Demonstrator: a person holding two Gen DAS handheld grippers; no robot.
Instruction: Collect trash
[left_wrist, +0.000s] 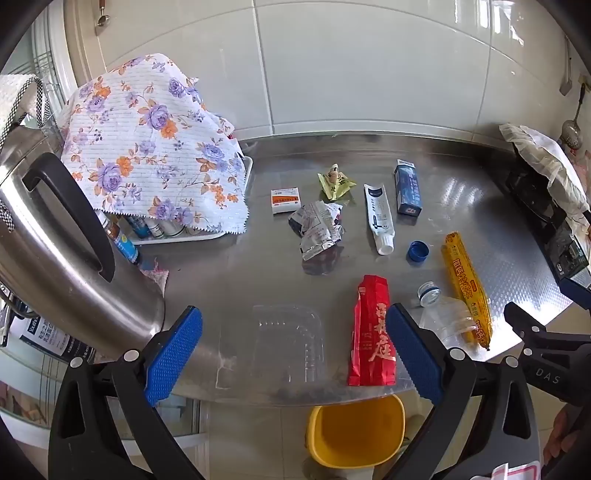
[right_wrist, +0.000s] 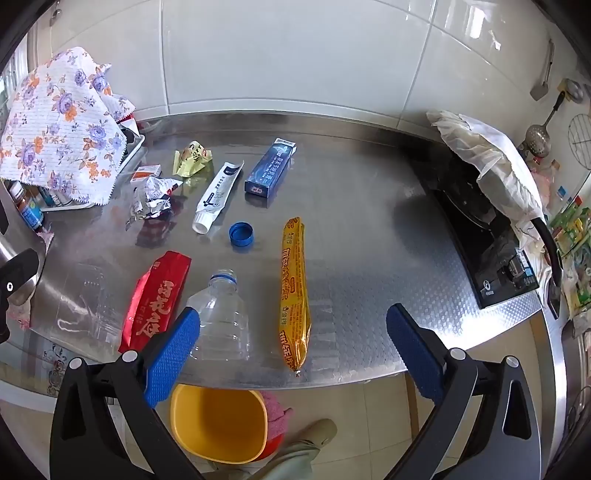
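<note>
Trash lies on a steel counter (left_wrist: 461, 206): a red packet (left_wrist: 371, 328) (right_wrist: 155, 299), a clear plastic bottle (right_wrist: 218, 317) (left_wrist: 443, 317), a long yellow sausage wrapper (right_wrist: 293, 288) (left_wrist: 467, 288), a blue cap (right_wrist: 241, 233) (left_wrist: 418, 252), a white tube (right_wrist: 216, 195), a blue box (right_wrist: 269, 166), crumpled foil (left_wrist: 317, 229), a clear tray (left_wrist: 288, 339). A yellow bin (left_wrist: 356, 430) (right_wrist: 218, 422) stands on the floor below the counter edge. My left gripper (left_wrist: 293, 350) is open above the clear tray. My right gripper (right_wrist: 293, 350) is open near the sausage wrapper's end.
A steel kettle (left_wrist: 62, 251) stands at the left. A floral cloth (left_wrist: 151, 147) covers a rack of bottles. A black stove (right_wrist: 484, 236) with a white cloth sits at the right. A small white-orange box (left_wrist: 285, 199) and a yellow-green wrapper (left_wrist: 334, 182) lie further back.
</note>
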